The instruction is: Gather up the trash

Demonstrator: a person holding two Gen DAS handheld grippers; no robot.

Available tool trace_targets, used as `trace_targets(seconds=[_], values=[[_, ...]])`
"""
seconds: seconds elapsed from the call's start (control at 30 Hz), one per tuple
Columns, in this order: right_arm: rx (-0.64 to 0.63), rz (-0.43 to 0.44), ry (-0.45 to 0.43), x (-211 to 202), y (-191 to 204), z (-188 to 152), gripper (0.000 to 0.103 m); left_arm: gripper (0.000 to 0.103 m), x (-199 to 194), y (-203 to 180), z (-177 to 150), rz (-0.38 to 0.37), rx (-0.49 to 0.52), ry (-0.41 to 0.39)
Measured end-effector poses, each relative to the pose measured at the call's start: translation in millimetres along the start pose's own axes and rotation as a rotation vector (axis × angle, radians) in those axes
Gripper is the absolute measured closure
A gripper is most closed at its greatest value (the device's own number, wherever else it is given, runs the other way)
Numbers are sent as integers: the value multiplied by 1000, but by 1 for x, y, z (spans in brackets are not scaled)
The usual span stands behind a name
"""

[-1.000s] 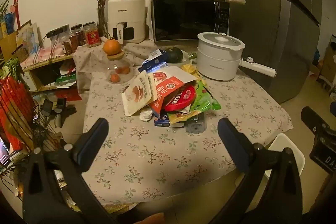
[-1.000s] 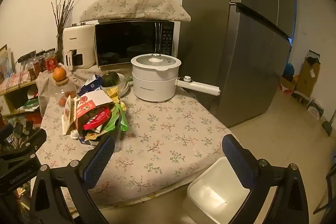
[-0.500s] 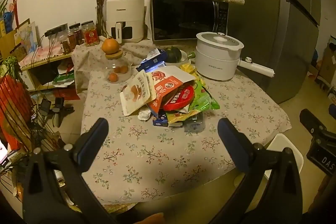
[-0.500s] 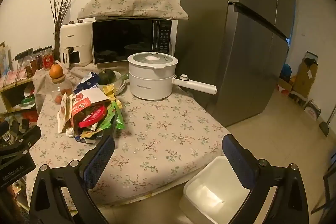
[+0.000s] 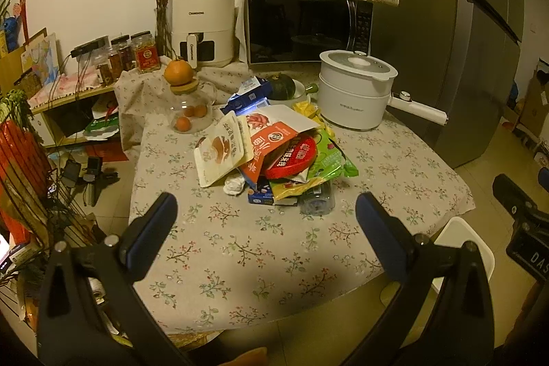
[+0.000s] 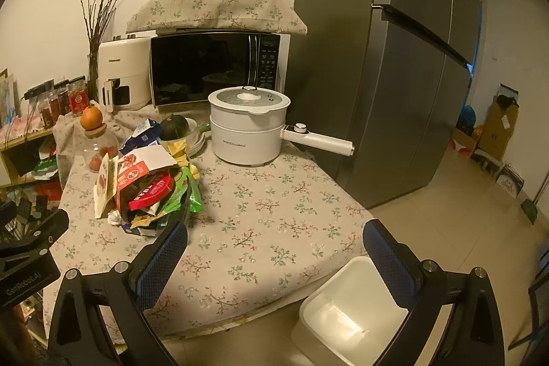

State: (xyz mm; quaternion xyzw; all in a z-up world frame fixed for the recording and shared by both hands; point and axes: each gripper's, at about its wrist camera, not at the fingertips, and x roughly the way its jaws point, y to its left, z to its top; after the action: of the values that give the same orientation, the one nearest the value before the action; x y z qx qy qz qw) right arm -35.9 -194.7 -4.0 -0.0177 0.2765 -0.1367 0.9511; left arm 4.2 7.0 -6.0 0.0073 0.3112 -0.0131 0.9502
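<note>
Not much changed over the last second: both views just crept a bit closer to the desk (image 5: 260,249). Left claw (image 5: 266,211) and right claw (image 6: 274,237) both gape wide, holding nothing. Trash pile (image 5: 274,153) sits untouched mid-frame (bin (image 6: 346,314) waits lower right), so collecting hasn't started.

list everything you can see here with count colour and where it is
trash pile: one heap, mixed red, green, yellow and white wrappers, middle of the table
table: one, floral beige cloth
bin: one, white, open, on the floor at the table's near right corner
electric pot: one, white, back of table
microwave: one, black, under a floral cover
air fryer: one, cream, left of microwave
orange: one, atop a glass jar
squash: one, dark green, in a bowl
fridge: one, grey, right
left claw: open, empty
right claw: open, empty
</note>
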Motion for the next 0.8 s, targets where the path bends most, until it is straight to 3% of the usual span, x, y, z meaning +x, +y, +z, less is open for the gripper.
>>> trace_targets(seconds=[0.8], values=[[4,1,-6,-1,0,2,0,0,0,1,-1,-1,-1,0]])
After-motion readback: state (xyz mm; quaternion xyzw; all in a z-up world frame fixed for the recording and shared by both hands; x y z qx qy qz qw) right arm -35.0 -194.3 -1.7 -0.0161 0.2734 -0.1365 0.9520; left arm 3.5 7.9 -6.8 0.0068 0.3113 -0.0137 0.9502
